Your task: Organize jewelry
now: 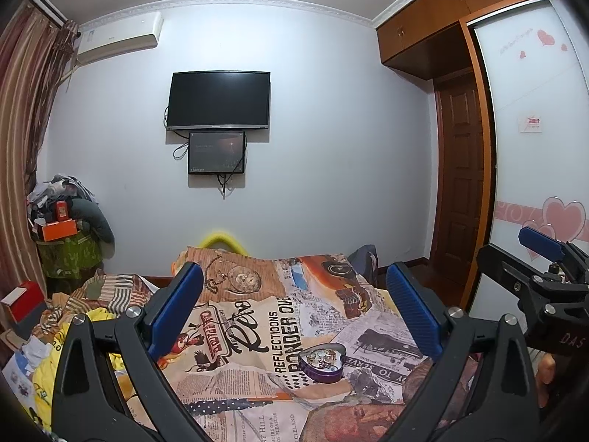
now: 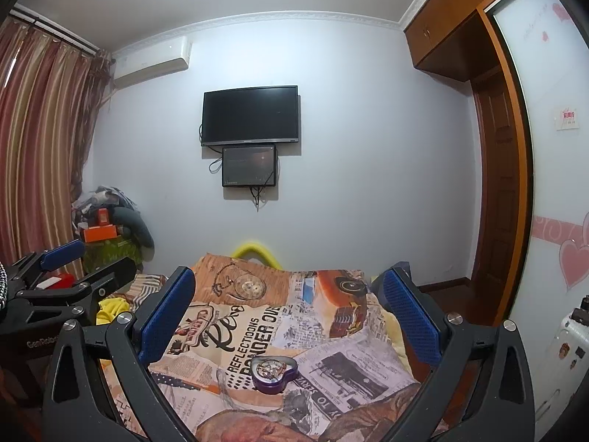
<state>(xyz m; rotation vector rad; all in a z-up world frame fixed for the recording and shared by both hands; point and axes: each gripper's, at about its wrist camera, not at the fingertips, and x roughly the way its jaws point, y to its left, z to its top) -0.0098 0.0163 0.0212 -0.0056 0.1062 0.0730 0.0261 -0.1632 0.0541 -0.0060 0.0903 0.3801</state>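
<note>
A purple heart-shaped tin point(image 1: 322, 362) lies open on the printed bedspread point(image 1: 257, 331) with a tangle of jewelry inside. In the right wrist view the tin point(image 2: 274, 368) sits low between the fingers. My left gripper point(image 1: 294, 309) is open and empty, held above the bed behind the tin. My right gripper point(image 2: 291, 313) is open and empty too, also above the bed. The right gripper shows at the right edge of the left wrist view point(image 1: 545, 280); the left gripper shows at the left edge of the right wrist view point(image 2: 62, 276).
A television point(image 1: 219, 100) and a small screen point(image 1: 216, 152) hang on the far wall. A pile of clothes and orange boxes point(image 1: 62, 228) stands at the left by the curtain point(image 1: 22, 129). A wardrobe point(image 1: 533, 147) and door point(image 1: 460, 184) are at the right.
</note>
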